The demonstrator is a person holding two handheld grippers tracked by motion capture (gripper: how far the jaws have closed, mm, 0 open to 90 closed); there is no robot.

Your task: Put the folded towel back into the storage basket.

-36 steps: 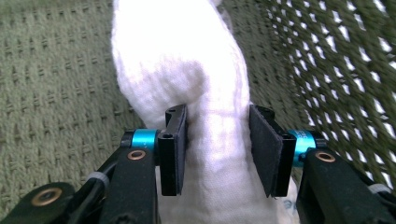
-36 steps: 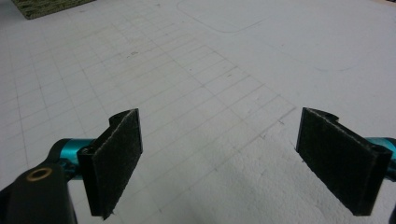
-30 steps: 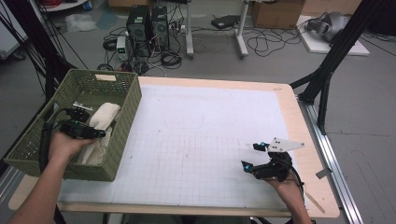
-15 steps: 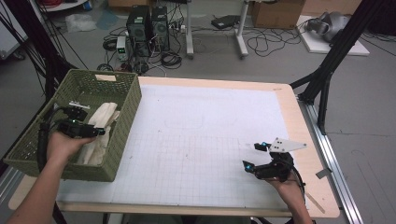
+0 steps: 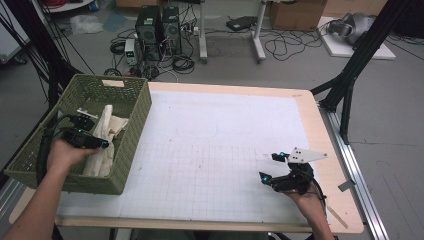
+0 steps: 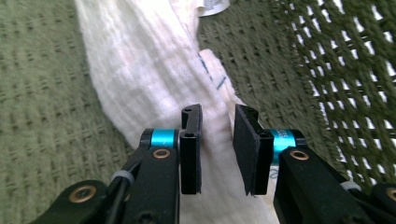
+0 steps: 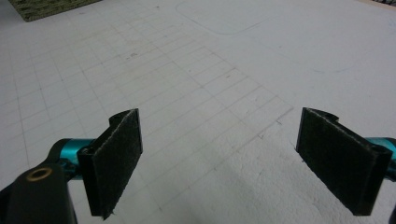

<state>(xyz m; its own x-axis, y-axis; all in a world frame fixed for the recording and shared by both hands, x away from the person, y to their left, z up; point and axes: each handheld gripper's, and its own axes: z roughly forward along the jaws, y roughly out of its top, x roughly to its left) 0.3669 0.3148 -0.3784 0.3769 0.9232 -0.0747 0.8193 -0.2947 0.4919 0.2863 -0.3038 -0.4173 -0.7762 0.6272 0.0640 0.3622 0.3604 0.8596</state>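
So we're working in the green woven basket at the left edge of the surface, and the thing we're after is the cream cloth lying inside it. In the high view the cloth's long axis runs roughly from 12 down to 6 o'clock along the basket's right-hand wall, with a fold flopping toward 1 o'clock near the top.

Our left gripper is right over it. In the left gripper view, the cloth comes down from about 11 o'clock and passes straight between the fingers, so its length runs nearly along the way the gripper looks. The fingers have just been closing and now stand narrow, with a ridge of fabric in the gap. We can't quite tell whether the pads are already biting the cloth or only flanking it; a sliver of fabric shows on both inner faces, so we'd call it not yet clamped.

Our right gripper sits well apart at about 4 o'clock on the surface, fingers spread wide over bare gridded mat, holding nothing.

So the left hand is clearly the nearer one. Our guess: squeeze the last bit and lift straight up, since the cloth already lies in line with the fingers.
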